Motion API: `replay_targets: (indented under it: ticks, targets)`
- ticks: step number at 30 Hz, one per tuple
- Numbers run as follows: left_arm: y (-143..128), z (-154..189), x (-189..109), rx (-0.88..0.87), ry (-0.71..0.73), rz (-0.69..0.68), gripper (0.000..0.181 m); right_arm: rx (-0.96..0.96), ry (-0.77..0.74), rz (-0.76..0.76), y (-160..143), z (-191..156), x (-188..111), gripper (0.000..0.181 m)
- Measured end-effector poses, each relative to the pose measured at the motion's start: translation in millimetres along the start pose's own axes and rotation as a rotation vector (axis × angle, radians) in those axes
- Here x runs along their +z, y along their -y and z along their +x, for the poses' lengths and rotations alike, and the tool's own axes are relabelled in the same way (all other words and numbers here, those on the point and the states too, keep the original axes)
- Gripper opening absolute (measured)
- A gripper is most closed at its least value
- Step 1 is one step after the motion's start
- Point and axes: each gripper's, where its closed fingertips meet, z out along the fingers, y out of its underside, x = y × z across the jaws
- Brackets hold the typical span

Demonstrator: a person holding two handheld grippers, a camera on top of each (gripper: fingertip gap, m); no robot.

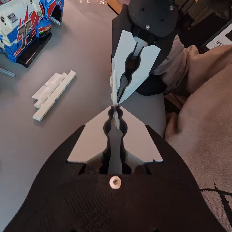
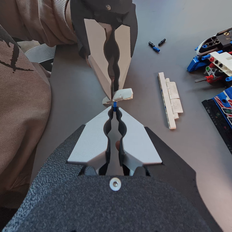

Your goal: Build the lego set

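Pinching white piece (image 1: 116, 118) in left gripper (image 1: 115, 106), right gripper (image 2: 114, 107) nipping blue pin (image 2: 114, 106)

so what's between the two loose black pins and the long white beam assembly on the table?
Nothing: bare grey table between the black pins and the white beam assembly, seen in the right wrist view. The left view doesn't show the pins.

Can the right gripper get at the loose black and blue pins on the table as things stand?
Probably not yet: the right gripper is shut on a blue pin at the white piece. The loose pins lie unobstructed on the table beyond.
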Motion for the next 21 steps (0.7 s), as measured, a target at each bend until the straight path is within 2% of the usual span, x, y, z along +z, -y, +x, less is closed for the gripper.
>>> replay_targets:
  ticks: [2, 4, 12, 16, 21]
  targets:
    - [0.1, 0.1, 0.5, 0.048, 0.028, -0.009, 0.004, -0.011, -0.013, -0.013, -0.8, 0.2, 0.5, 0.001]
    - [-0.2, 0.4, 0.8, 0.024, 0.021, -0.010, 0.004, -0.024, -0.024, -0.022, -1.4, -0.1, 0.9, 0.001]
    - [-0.5, -2.7, 2.1, -0.279, -0.077, 0.016, 0.004, -0.098, -0.100, -0.059, -2.1, 3.5, 2.0, 0.001]
    - [-1.9, -5.7, 4.6, -0.222, -0.018, -0.021, 0.004, -0.122, -0.129, -0.087, -4.5, 6.5, 2.4, 0.001]
    - [1.2, -5.5, 3.4, -0.186, 0.002, -0.021, 0.004, -0.130, -0.123, -0.044, 0.2, 7.1, -0.5, 0.001]
